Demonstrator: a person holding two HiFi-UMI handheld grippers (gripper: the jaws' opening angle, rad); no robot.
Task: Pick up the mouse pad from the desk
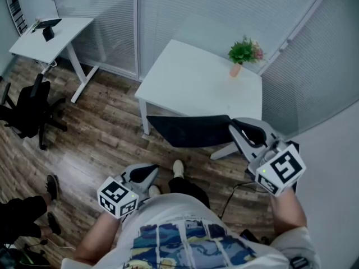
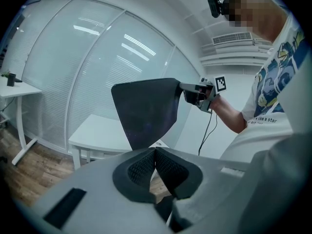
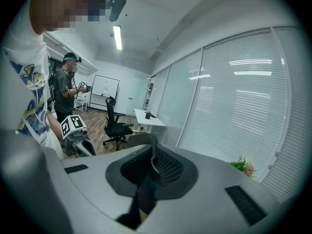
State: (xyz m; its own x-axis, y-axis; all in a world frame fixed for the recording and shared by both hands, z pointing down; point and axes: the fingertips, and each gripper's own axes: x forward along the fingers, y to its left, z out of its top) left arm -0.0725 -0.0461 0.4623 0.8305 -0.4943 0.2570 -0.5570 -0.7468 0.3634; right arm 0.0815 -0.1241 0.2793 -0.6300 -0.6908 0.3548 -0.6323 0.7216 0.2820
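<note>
The right forearm reaches forward at the person's right side, and the right gripper (image 1: pixel 235 129) points a little below level with its marker cube towards the body. Its fingers (image 3: pixel 163 165) are clenched on one edge of the mouse pad (image 1: pixel 188 130), whose thin dark sheet runs up between the ribbed pads in the right gripper view. The pad is off the white bench (image 1: pixel 190 80). It hangs in the air by the bench's near edge and spreads away from the fingers towards the person's left. In the left gripper view it shows as a broad dark sheet (image 2: pixel 146 110) held at its upper corner. The left arm is bent close to the body, with the left gripper (image 1: pixel 147 172) low over the wooden floor (image 1: pixel 106 128) and tipped slightly downward. Its fingers (image 2: pixel 165 165) are pressed together with nothing between them. A small potted plant (image 1: pixel 244 53) stands at the bench's far corner. Each cube carries square black-and-white markers without letters. The only legible words are "like a star", on the person's white T-shirt (image 2: pixel 261 121).
</note>
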